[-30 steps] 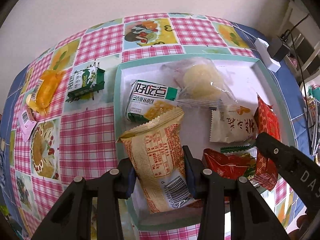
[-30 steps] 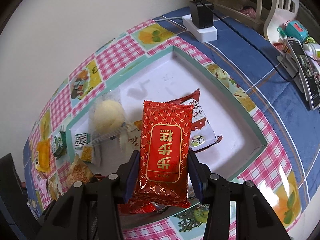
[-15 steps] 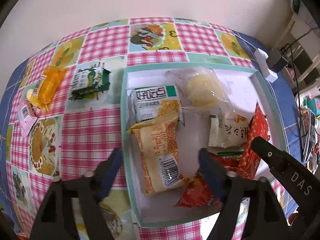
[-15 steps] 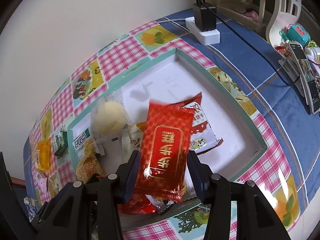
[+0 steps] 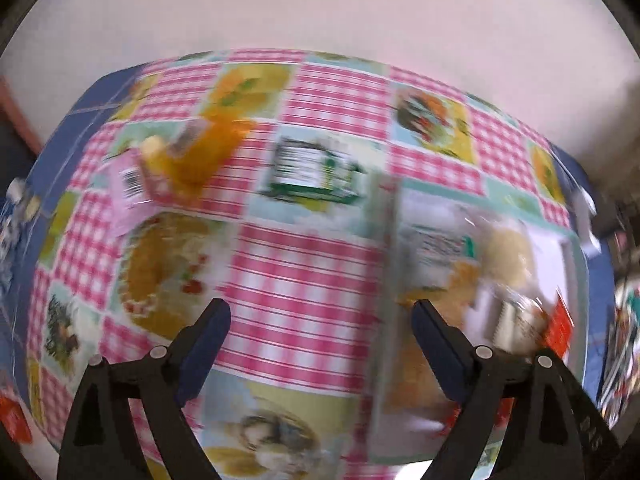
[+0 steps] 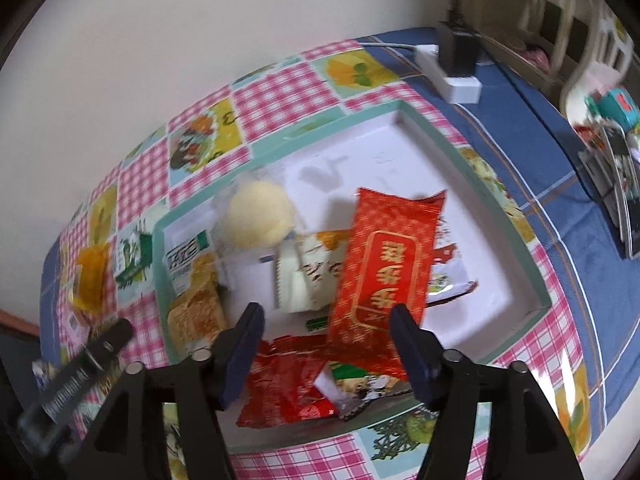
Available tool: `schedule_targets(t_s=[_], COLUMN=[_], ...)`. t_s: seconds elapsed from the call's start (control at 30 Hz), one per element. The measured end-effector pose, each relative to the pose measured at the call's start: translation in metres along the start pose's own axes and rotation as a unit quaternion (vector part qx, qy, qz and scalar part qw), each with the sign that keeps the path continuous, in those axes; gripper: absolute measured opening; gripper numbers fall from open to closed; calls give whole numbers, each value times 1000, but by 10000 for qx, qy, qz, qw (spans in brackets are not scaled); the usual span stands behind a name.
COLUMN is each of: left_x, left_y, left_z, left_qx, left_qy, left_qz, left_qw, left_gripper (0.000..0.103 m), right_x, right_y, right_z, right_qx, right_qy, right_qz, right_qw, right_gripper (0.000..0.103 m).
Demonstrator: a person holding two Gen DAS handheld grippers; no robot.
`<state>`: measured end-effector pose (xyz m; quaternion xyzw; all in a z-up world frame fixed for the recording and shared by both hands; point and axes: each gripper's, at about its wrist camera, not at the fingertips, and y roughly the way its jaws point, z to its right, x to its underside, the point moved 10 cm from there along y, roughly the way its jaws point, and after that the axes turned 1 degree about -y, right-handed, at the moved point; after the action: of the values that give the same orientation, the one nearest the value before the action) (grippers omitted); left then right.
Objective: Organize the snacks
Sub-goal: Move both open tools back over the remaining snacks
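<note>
**Three loose snacks remain outside the tray**

The left tongs [image 5: 320, 320] are seen spread wide with nothing between the pads, above the checked tablecloth [image 5: 296, 280] just outside the tray's left wall. The right tongs [image 6: 326, 320] are also spread wide; the red packet [image 6: 384, 276] lies between the pads but appears not to be pinched, resting tilted on the other wrappers inside the tray [image 6: 532, 280], near its front edge. A round yellow cake [image 6: 260, 220] is seen toward the tray's far left corner.

Three snacks lie outside the tray, toward the table's far left corner: a green packet [image 5: 308, 172], an orange packet [image 5: 200, 152] and a pink packet [image 5: 132, 184], the last two touching. The left view is blurred, so finer detail cannot be told.

The green packet, nearest the tray, is judged the sensible next pick. It should be approached with the pads kept wide, lowered squarely across its narrow sides, and closed only once the tablecloth is nearly touched, so the flat wrapper is not pushed away.
</note>
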<state>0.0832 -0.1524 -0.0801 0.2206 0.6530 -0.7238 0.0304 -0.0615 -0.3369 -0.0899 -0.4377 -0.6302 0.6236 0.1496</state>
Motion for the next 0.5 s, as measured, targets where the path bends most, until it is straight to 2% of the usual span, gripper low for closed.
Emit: schedule_targets(t_s=[0.13, 0.23, 0.37, 0.5], left_x=[-8, -11, -13, -16], left_y=[-3, -5, -9, -15], left_z=[-35, -53, -73, -89], left_qx=[-154, -266, -343, -362], left_qy=[-434, -588, -758, -859], left_qz=[66, 106, 124, 160], left_qw=[9989, 9979, 9965, 9955], left_gripper=[96, 96, 96, 96], right_x=[2, 2, 2, 4], right_y=[-2, -4, -6, -9], right_z=[-13, -21, -31, -41], right_qx=[17, 52, 90, 116], right_qy=[-242, -392, -545, -704], right_qz=[61, 107, 171, 224], right_qw=[9997, 9992, 9983, 9972], right_gripper=[84, 86, 100, 101])
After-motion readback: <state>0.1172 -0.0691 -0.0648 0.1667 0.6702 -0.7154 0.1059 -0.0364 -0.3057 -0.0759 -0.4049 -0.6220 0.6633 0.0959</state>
